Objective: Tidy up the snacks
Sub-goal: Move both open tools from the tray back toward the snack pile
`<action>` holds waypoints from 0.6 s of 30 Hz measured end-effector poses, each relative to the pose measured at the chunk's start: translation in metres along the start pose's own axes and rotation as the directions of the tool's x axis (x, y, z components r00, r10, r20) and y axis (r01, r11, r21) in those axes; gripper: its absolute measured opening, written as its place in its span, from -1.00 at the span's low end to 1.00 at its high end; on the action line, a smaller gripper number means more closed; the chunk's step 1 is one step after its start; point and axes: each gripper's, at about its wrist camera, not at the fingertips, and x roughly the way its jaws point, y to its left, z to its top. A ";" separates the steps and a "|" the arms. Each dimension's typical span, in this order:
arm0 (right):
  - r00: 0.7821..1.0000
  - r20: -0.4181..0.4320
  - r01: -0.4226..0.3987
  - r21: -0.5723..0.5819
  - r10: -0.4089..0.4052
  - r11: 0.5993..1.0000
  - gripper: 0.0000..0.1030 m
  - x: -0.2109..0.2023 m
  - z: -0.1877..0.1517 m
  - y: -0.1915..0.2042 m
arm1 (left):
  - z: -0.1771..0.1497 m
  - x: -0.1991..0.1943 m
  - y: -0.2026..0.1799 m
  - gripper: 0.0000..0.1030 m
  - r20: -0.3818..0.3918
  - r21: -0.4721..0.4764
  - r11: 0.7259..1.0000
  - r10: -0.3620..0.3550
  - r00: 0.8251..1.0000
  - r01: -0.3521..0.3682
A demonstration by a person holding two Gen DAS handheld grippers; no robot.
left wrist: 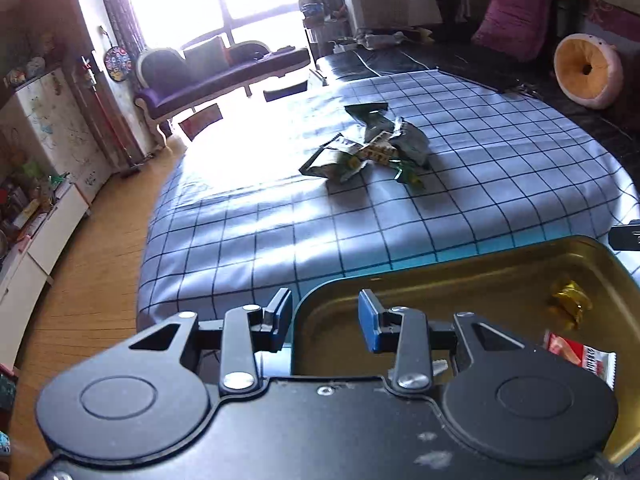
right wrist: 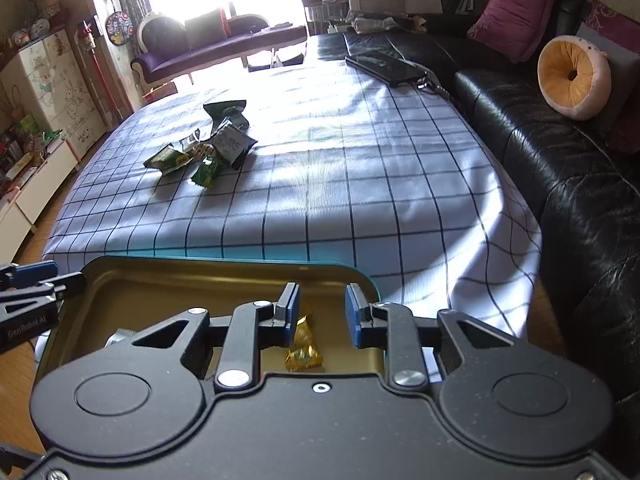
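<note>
- The left tool is held apart and empty at the tin's rim; the right tool is parted above a gold candy, seemingly dropped inside.
- Green snack packets are left piled at eleven o'clock on the counter, presumably awaiting collection.

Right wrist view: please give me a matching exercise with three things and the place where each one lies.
Things:
1. gold candy
2. green packets
3. round cushion

Places:
A. on the black sofa
B. inside the tin
C. on the checked cloth

Pairs: 1-B, 2-C, 3-A.
</note>
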 end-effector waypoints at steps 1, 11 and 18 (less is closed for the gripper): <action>1.000 0.012 0.011 -0.005 -0.011 1.000 -0.32 0.002 0.001 0.000 | 0.000 0.002 0.002 -0.26 0.003 -0.004 1.000 0.007 1.000 -0.007; 0.981 0.178 0.095 -0.113 -0.074 0.989 -0.32 0.026 0.002 0.005 | -0.004 0.015 0.015 -0.25 0.076 -0.044 0.995 0.096 0.992 -0.093; 0.983 0.171 0.087 -0.135 -0.063 0.987 -0.32 0.036 0.001 0.007 | -0.011 0.035 0.021 -0.25 0.056 -0.073 0.996 0.059 0.997 -0.055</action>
